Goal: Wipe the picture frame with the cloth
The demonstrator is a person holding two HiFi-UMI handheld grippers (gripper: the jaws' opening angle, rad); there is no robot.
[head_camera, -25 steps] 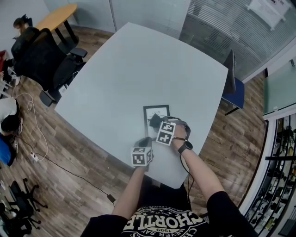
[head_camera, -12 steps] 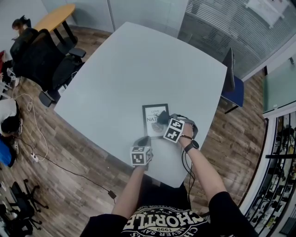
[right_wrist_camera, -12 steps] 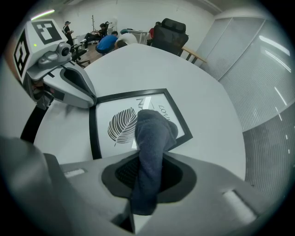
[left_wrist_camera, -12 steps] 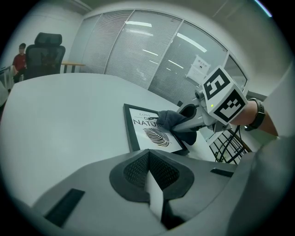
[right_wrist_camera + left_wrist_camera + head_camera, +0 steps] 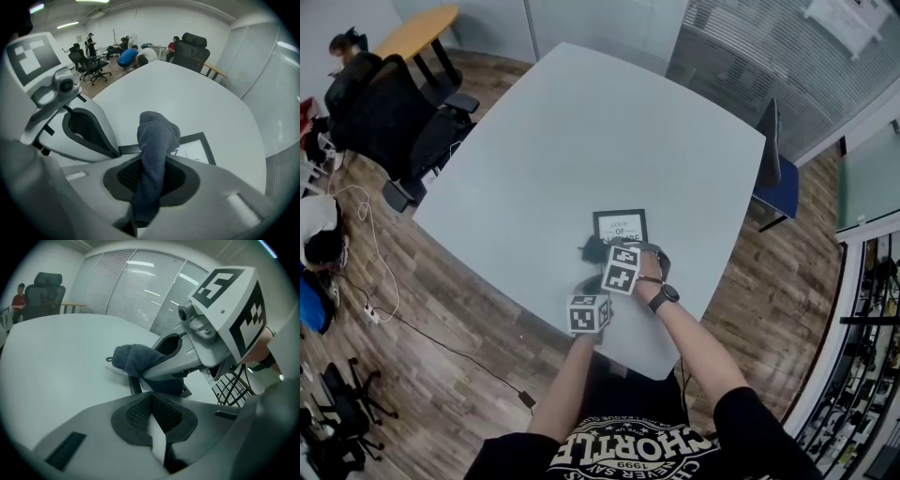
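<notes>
The black picture frame [image 5: 620, 225] with a white printed sheet lies flat on the white table [image 5: 581, 122], near its front edge. My right gripper [image 5: 600, 253] is shut on a dark grey-blue cloth [image 5: 592, 249] that rests on the frame's lower left part. In the right gripper view the cloth [image 5: 157, 138] stands up between the jaws [image 5: 154, 161], with the frame [image 5: 199, 150] just beyond. My left gripper [image 5: 592, 284] sits at the frame's near left corner. Its jaws [image 5: 151, 397] are shut, and the frame's dark edge [image 5: 135, 383] lies right ahead. The cloth [image 5: 133, 359] hangs from the right gripper there.
A black office chair [image 5: 384, 112] stands off the table's left side and a blue chair [image 5: 773, 178] at its right edge. A wooden table [image 5: 417, 33] and seated people are at the far left. Cables lie on the floor [image 5: 403, 323].
The right gripper with the cloth has swept from the frame's right side back to its lower left, uncovering the top of the frame. The left gripper has stayed put.
</notes>
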